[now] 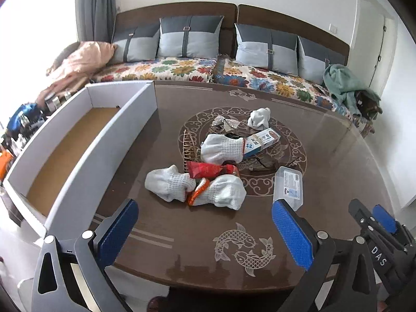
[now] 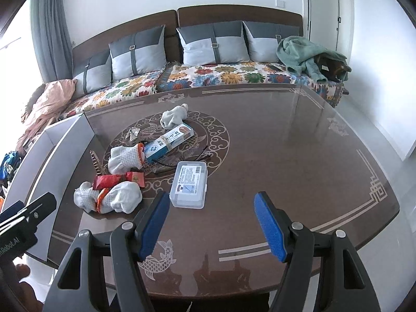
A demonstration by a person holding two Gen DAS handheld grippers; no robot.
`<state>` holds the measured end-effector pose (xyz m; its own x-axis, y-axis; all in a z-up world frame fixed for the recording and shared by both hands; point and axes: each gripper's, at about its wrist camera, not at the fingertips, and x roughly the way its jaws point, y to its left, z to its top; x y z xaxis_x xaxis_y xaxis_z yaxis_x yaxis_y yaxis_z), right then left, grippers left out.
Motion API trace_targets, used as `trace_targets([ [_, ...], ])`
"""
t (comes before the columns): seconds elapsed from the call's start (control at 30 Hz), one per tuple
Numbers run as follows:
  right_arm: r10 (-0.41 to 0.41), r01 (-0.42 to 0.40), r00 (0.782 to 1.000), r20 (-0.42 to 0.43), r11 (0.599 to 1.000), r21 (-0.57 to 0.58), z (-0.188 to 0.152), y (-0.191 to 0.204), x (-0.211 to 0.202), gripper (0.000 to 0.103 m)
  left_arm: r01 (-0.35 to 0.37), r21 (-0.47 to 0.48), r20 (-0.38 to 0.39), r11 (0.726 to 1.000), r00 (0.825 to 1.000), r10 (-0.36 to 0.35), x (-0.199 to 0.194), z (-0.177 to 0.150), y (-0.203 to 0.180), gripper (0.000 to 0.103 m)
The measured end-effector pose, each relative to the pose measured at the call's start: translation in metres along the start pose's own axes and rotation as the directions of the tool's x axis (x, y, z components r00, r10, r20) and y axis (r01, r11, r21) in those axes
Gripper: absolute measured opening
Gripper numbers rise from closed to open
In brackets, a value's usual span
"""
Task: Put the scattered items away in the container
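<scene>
Left wrist view, container: your white cardboard box shows a bare brown floor where visible.
Left wrist view, items: work gloves, a red snack packet, a toothpaste carton and a clear plastic case lie on the bench.
Left gripper: fingers spread, empty.
Right wrist view, right gripper: fingers spread, empty, near the case.
Remaining: every visible item.

We hold our left hand-held gripper and right hand-held gripper side by side, jaws spread wide, both empty and level.
</scene>
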<state>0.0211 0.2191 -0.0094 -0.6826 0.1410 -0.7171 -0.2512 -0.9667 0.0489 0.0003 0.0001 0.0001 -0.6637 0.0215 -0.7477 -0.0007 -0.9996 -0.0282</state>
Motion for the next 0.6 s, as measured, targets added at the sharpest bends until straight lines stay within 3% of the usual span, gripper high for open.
trace_targets([
  [0.1,0.019,-0.019,0.999,0.037,1.0,0.007,-0.009,-0.005,-0.011,0.069,-0.007,0.002,0.005,1.0,1.0,0.007,-0.002,-0.001,-0.001,0.103],
  [0.6,0.022,-0.021,1.0,0.02,1.0,-0.014,-0.011,-0.002,-0.019,0.069,-0.043,0.01,0.029,0.999,0.999,0.043,-0.011,-0.008,-0.005,0.103],
])
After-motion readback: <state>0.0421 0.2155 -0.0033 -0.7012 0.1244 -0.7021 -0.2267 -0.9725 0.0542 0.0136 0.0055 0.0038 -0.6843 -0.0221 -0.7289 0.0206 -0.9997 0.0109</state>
